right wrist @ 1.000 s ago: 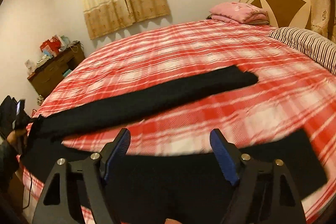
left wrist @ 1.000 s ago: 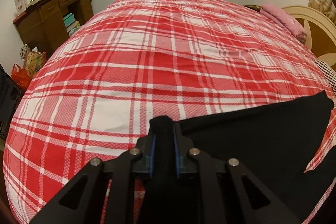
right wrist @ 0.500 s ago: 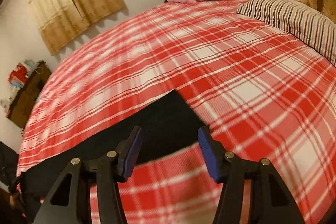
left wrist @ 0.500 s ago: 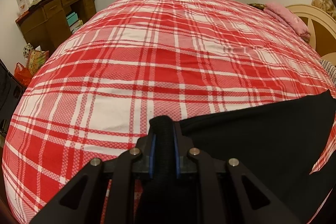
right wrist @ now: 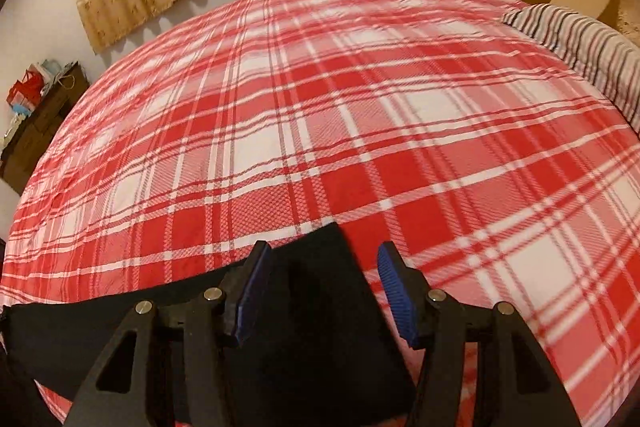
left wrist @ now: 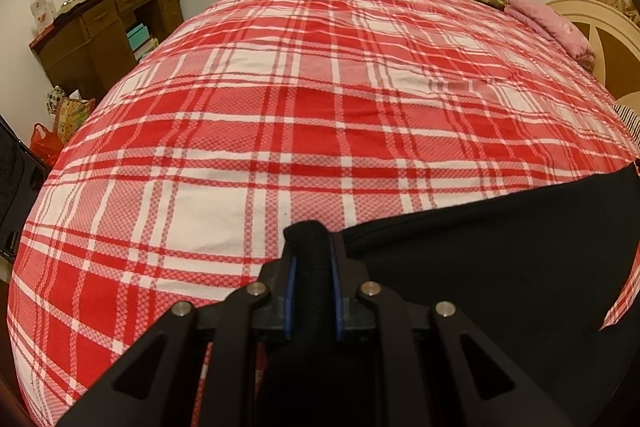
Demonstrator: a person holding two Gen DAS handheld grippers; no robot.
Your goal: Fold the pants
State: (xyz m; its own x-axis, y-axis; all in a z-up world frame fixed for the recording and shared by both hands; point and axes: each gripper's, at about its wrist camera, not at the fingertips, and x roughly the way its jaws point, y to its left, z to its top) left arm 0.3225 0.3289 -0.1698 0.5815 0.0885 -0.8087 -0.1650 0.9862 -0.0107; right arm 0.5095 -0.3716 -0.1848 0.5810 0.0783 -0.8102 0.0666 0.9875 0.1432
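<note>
Left gripper [left wrist: 312,267] angled downward, clenched on pants [left wrist: 500,259]; right gripper [right wrist: 320,279] likewise angled, released, pants end [right wrist: 320,291] between its fingers above bed [right wrist: 360,131].

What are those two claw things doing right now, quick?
Left gripper: jaws closed on a bunched fold of the black pants.
Right gripper: jaws open, holding nothing, poised over the pants' end.

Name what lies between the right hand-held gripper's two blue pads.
In the right wrist view, the black pants' end lies between the open right hand-held gripper's pads, untouched.
</note>
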